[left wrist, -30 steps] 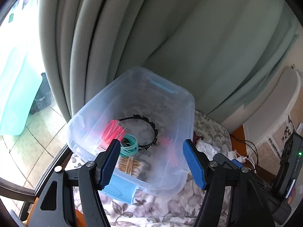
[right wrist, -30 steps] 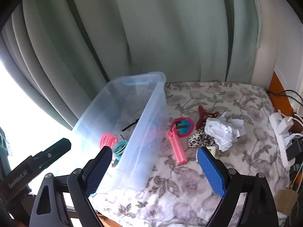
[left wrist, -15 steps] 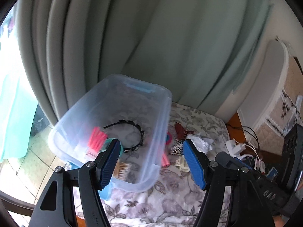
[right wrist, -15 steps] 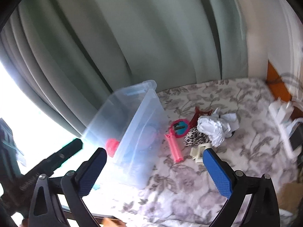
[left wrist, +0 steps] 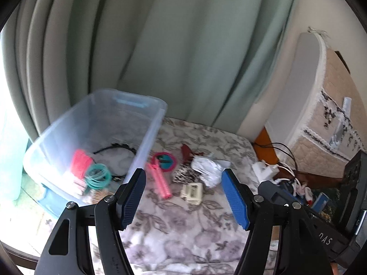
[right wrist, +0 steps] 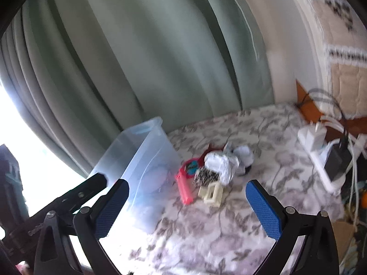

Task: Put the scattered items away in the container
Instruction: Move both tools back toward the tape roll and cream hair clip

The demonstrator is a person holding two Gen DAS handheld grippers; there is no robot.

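A clear plastic bin [left wrist: 146, 142] stands at the left on a floral cloth [left wrist: 183, 229]. In it lie a pink pack [left wrist: 79, 165], teal hair ties [left wrist: 98, 175] and a black headband [left wrist: 119, 147]. To its right lie a pink comb [left wrist: 159, 181], a round pink-rimmed mirror [left wrist: 166, 160], a cream hair claw [left wrist: 192, 190], a leopard-print piece [left wrist: 183, 175], crumpled white paper [left wrist: 208, 168] and a red clip [left wrist: 187, 151]. My left gripper [left wrist: 183, 197] is open and empty, short of the hair claw. My right gripper [right wrist: 188, 208] is wide open and empty, with the hair claw [right wrist: 212, 193] and comb [right wrist: 184, 190] ahead of it.
Green curtains [left wrist: 172, 45] hang behind the bin [right wrist: 146, 160]. A white power strip with plugs and cables [right wrist: 321, 158] lies at the cloth's right edge. An upright mattress [left wrist: 332, 114] leans at the far right. The left gripper's black frame [right wrist: 75, 197] shows beside my right one.
Both views have swung right, so the bin has slid left and the loose items now lie ahead of the fingers. The right jaws have spread wider. The left jaws are unchanged.
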